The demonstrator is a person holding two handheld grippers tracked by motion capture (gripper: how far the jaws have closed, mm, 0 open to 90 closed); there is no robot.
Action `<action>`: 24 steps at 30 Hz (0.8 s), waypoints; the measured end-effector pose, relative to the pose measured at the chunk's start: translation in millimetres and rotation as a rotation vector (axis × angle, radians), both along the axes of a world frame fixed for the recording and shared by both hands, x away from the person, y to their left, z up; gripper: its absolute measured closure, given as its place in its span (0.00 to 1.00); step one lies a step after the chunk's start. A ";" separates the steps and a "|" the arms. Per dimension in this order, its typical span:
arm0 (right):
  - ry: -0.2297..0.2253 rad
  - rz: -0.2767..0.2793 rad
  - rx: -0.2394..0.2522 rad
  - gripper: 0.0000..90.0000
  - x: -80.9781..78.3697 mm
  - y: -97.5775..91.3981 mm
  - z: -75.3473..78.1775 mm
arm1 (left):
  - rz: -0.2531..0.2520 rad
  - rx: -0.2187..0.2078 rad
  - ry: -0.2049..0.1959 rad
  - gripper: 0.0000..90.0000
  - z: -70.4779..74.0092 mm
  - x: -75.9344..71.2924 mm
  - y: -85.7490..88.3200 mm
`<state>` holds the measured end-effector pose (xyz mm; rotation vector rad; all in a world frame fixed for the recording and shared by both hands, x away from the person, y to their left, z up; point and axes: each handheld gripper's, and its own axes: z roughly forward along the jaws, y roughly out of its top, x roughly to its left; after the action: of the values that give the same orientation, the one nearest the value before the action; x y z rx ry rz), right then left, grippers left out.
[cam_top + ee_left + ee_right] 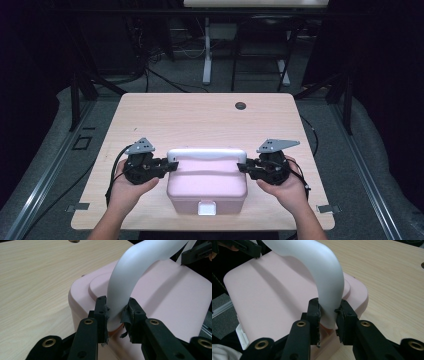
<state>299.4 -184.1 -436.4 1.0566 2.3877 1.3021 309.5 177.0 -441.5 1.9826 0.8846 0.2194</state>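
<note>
A pink box [207, 186] sits at the desk's [200, 117] near edge. The left claw [117, 312] and right claw [328, 310] each pinch one foot of its white handle [206, 154], likely to lift it level. The lid is smooth matte plastic with rounded corners; the handle is a broad arch.

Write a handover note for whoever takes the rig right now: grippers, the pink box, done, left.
Left gripper: shut on the left foot of the white handle.
Right gripper: shut on the handle's right foot.
Pink box: on the wooden table, near the person's edge, lid on, white latch facing the person. The handle stands raised over the lid.
Done: both ends of the handle gripped.
Left: probably lifting or carrying the box by its handle; it sits on the table, not yet lifted. Keep both sides level.
</note>
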 end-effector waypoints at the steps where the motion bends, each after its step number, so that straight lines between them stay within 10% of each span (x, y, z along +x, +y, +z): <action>1: 0.000 0.000 0.000 0.82 0.0 0.0 0.0 | 0.000 0.000 0.000 0.82 0.0 0.0 0.0; 24: -0.012 -0.017 0.098 0.83 4.4 -4.5 9.6 | 0.033 -0.067 -0.053 0.74 16.7 -10.5 16.1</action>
<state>303.8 -188.6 -426.7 1.0901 2.3223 1.4285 299.0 193.1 -424.8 1.8927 0.8808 0.2565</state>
